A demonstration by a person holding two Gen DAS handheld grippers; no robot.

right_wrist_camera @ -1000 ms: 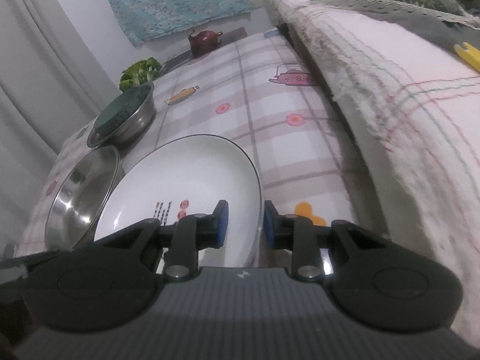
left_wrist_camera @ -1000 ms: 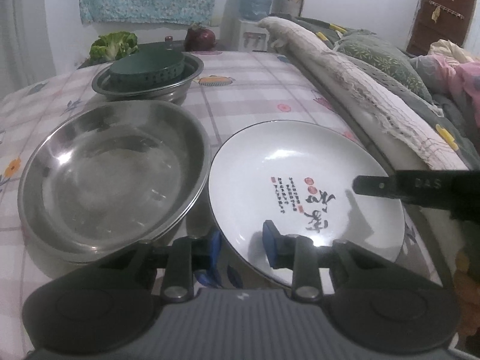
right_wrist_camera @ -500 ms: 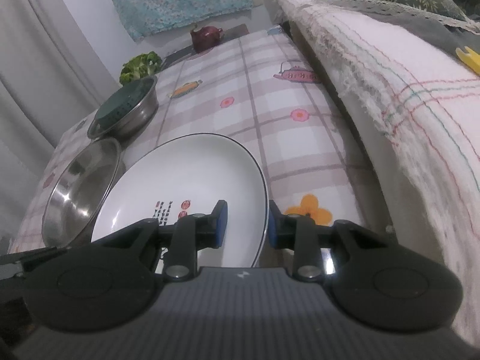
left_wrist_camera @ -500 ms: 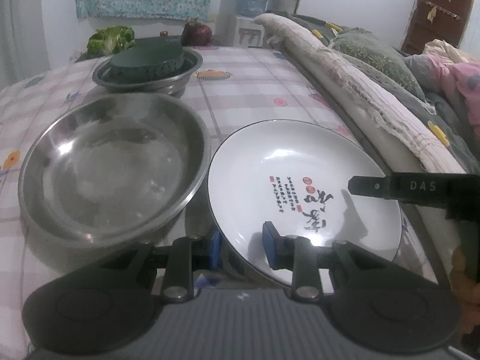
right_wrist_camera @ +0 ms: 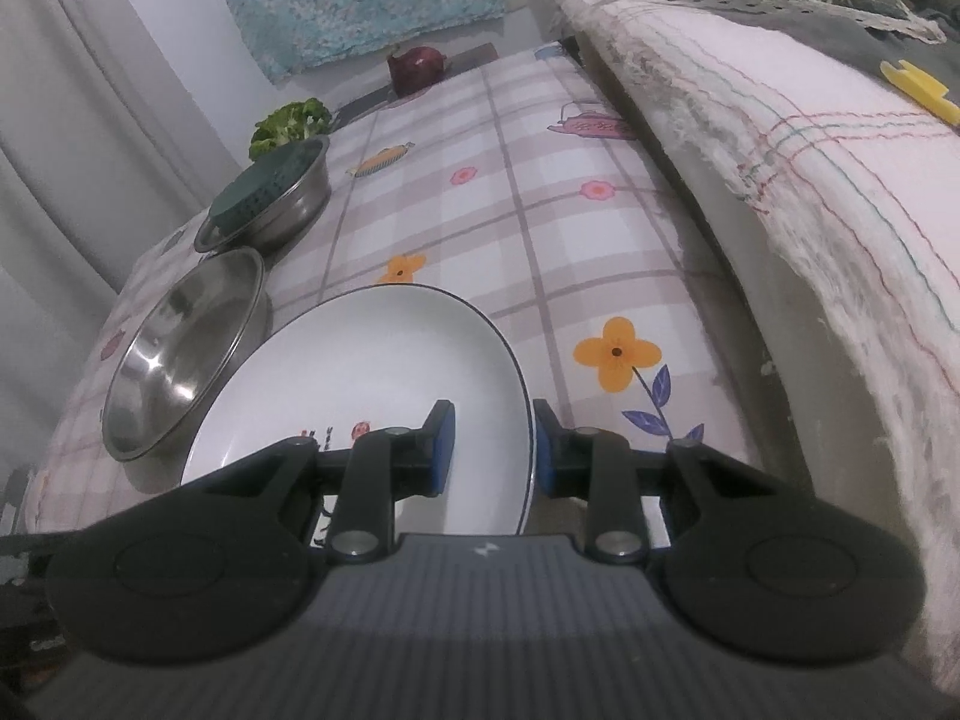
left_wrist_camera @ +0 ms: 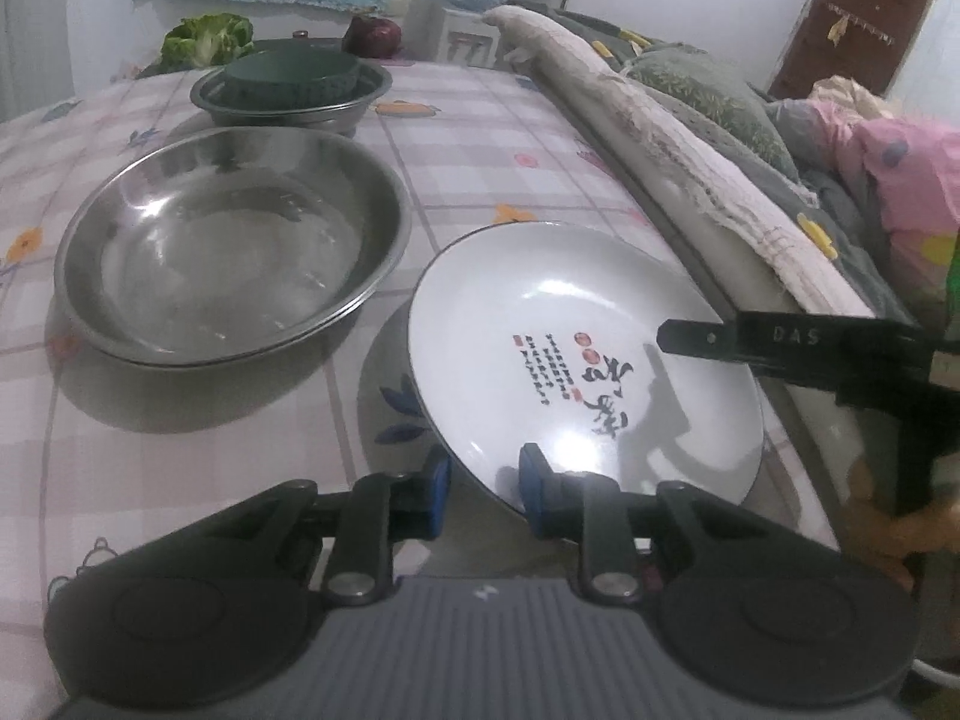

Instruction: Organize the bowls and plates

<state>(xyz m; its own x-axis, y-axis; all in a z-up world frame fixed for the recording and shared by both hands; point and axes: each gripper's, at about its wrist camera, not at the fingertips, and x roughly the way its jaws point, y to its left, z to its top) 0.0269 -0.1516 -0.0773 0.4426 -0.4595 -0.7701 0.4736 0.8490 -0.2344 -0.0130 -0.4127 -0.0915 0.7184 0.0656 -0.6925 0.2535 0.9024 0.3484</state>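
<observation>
Left wrist view: the left gripper (left_wrist_camera: 480,495) straddles the near rim of the white plate (left_wrist_camera: 576,354); its fingers (left_wrist_camera: 437,495) are closing on that rim. The plate is tilted, its left edge raised off the checked surface (left_wrist_camera: 480,138), beside the large steel bowl (left_wrist_camera: 228,240). A smaller steel bowl (left_wrist_camera: 288,99) behind holds a green strainer (left_wrist_camera: 291,75). The plate carries red and black script, too small to read. The other tool reaching over the plate reads "DAS".

Right wrist view: the right gripper (right_wrist_camera: 492,450) is clenched on the plate's (right_wrist_camera: 372,372) right rim, one finger (right_wrist_camera: 441,450) inside, the other outside. The plate is judged stiff, glazed, slippery and breakable; opposite rim holds suit it, and the thin edge may slide if tilted further.
</observation>
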